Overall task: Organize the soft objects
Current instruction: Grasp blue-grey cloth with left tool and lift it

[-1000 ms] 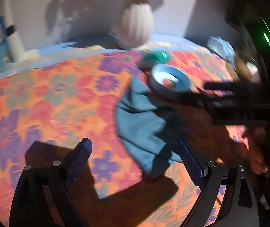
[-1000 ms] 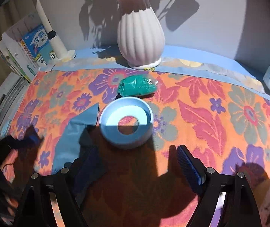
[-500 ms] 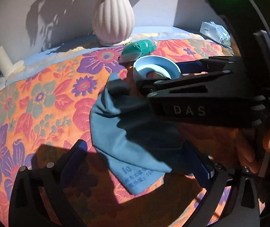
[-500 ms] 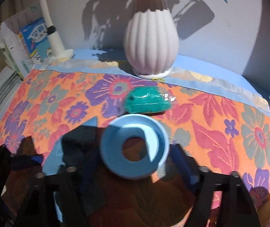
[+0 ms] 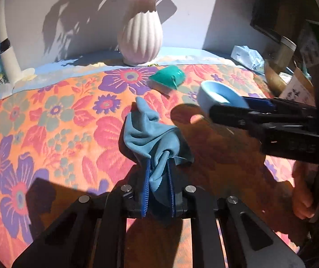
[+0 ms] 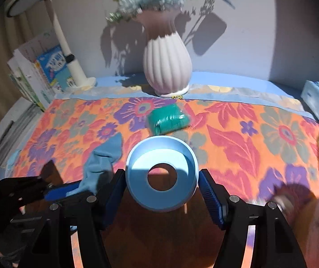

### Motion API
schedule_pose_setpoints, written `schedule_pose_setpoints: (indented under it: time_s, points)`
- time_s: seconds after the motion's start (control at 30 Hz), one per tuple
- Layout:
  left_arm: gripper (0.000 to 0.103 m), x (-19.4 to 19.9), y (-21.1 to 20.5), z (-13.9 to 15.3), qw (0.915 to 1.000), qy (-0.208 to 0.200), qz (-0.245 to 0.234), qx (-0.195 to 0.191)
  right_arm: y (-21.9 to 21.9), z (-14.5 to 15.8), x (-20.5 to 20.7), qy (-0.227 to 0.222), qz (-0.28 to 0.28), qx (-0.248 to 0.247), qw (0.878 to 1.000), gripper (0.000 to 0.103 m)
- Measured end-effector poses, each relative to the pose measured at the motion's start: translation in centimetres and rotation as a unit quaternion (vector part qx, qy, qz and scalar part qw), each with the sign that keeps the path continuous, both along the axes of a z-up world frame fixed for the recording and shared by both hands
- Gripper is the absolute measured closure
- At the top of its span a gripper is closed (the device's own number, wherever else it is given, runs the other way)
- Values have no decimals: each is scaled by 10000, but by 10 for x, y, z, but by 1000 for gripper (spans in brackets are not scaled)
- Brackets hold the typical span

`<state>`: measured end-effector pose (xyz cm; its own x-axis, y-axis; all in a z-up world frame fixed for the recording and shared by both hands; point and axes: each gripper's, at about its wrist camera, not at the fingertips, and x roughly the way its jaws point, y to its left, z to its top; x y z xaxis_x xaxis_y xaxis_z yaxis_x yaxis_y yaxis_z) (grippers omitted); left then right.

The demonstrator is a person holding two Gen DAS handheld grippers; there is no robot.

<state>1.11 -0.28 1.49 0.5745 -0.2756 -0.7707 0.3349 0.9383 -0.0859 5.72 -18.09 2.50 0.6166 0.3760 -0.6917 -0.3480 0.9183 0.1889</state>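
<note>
Left hand-held gripper (image 5: 158,186): pinched fully closed on a bunched fold of the blue cloth (image 5: 150,138), rest of it draped on the flowered worktop (image 5: 47,120), in front of the ribbed vase (image 5: 139,38). Right hand-held gripper (image 6: 162,192): part-way open, pads clamped against both sides of the blue ring bowl (image 6: 162,176). Green wrapped bundle (image 6: 168,121) just in front of vase.

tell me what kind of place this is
Probably a home desk or side table against a wall: a bright floral tablecloth, a ribbed vase of flowers, a white desk lamp and stacked books at the left.
</note>
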Motion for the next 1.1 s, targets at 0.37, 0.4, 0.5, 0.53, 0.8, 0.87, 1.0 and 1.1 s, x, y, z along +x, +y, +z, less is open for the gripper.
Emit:
schedule_pose_setpoints:
  time_s: [0.37, 0.4, 0.5, 0.53, 0.8, 0.87, 1.0, 1.1]
  points:
    - [92, -65, 3, 67, 9967, -711, 33, -383, -49, 41, -77, -275, -411, 366, 9981, 38]
    - [92, -71, 3, 77, 9959, -792, 28, -442, -53, 45, -82, -322, -429, 386, 9978, 38]
    - [92, -86, -2, 102, 9928, -1052, -17, -567, -64, 60, -99, -479, -519, 463, 9964, 38]
    - [92, -91, -5, 111, 9915, -1154, -33, -593, -69, 64, -104, -523, -546, 498, 9959, 38]
    - [92, -103, -59, 169, 9797, -1665, -457, -1015, -108, 102, -143, -938, -898, 594, 9898, 38]
    - [92, -100, -76, 178, 9772, -1655, -613, -1180, -123, 110, -149, -1013, -1059, 618, 9873, 38]
    - [92, -88, -123, 195, 9729, -1684, -965, -1259, -168, 127, -162, -1162, -1581, 672, 9783, 38]
    - [92, -76, -163, 202, 9696, -1580, -1288, -1352, -207, 137, -164, -1225, -2094, 664, 9678, 38]
